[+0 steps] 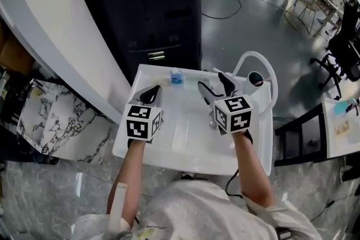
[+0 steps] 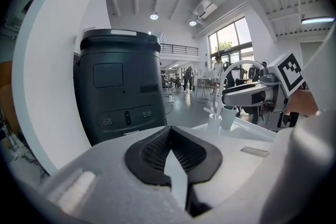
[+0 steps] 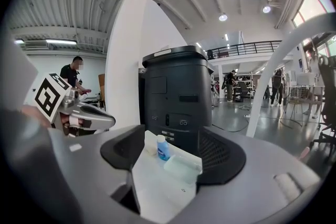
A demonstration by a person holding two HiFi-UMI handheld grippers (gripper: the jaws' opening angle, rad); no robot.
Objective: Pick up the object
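A small blue bottle (image 1: 176,77) with a white cap stands at the far edge of the white cart top (image 1: 185,146). In the right gripper view the bottle (image 3: 163,148) lies ahead between the two pads, with a clear little tub (image 3: 182,166) beside it. My right gripper (image 1: 215,87) is open and empty, a short way right of the bottle. Just left of and nearer than the bottle, my left gripper (image 1: 151,95) is shut on nothing; its pads (image 2: 157,150) meet at their tips.
A tall black cabinet (image 1: 152,8) stands right behind the cart. A white curved wall (image 1: 62,36) runs along the left. The cart's hoop handle (image 1: 271,73) rises at the right, with a cup (image 1: 256,79) by it. Two small cups (image 2: 221,118) show in the left gripper view.
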